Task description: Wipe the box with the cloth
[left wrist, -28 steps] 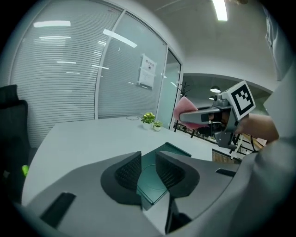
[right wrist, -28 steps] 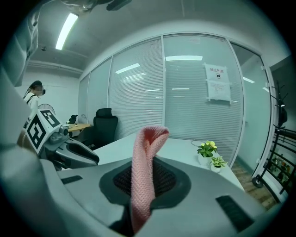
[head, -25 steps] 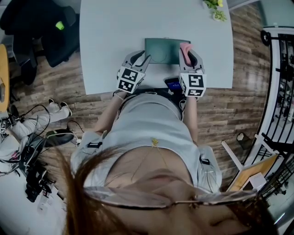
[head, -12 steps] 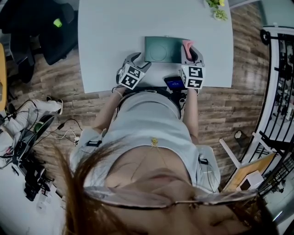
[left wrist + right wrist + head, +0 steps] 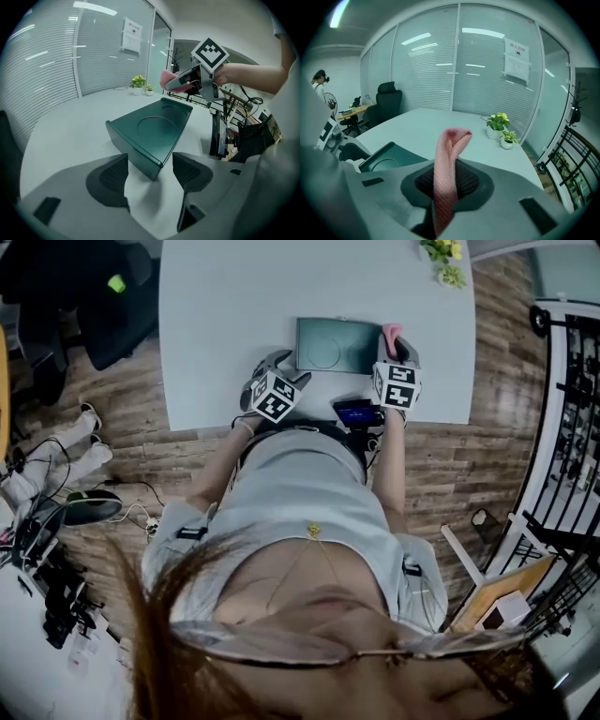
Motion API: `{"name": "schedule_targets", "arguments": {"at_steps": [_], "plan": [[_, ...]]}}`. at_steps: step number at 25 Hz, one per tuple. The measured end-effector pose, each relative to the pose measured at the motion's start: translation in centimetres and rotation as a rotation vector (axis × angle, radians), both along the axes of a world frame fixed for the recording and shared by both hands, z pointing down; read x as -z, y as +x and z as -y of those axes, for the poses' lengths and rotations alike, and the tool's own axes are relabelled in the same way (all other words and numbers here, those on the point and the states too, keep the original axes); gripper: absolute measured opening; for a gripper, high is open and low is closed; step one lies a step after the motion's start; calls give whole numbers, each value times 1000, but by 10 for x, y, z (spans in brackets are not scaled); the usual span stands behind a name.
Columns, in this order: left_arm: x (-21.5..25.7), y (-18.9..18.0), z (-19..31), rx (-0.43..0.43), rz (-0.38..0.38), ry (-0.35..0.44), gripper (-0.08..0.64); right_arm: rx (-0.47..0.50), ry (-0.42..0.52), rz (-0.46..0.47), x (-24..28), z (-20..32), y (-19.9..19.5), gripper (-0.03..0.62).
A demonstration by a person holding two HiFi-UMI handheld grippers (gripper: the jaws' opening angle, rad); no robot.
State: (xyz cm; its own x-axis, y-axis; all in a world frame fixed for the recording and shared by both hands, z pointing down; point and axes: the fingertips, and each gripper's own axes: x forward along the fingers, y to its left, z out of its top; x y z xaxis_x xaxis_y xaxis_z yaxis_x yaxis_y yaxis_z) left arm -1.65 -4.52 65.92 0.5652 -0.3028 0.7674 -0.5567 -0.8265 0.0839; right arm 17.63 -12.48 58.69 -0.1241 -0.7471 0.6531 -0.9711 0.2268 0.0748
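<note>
On the table (image 5: 225, 315), dead ahead of your left gripper (image 5: 284, 368), the box (image 5: 337, 345) sat with its near corner between jaws that had just been opening wide, untouched, while your right gripper (image 5: 395, 341), clamping the cloth (image 5: 449, 159), hovered at its right end.

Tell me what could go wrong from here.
1. The left gripper has just been opening its jaws. A corner of the box sits between them ungripped, so the box may slide when wiped.
2. The right gripper pinches only a narrow fold of the cloth, which could pull free.
</note>
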Motion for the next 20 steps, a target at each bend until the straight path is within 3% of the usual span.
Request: {"name": "schedule_targets", "arguments": {"at_steps": [15, 20], "plan": [[-1, 4, 0, -24, 17, 12, 298, 49, -197, -126, -49, 16, -1, 51], [-3, 4, 0, -34, 21, 11, 298, 57, -216, -155, -56, 16, 1, 49]]}}
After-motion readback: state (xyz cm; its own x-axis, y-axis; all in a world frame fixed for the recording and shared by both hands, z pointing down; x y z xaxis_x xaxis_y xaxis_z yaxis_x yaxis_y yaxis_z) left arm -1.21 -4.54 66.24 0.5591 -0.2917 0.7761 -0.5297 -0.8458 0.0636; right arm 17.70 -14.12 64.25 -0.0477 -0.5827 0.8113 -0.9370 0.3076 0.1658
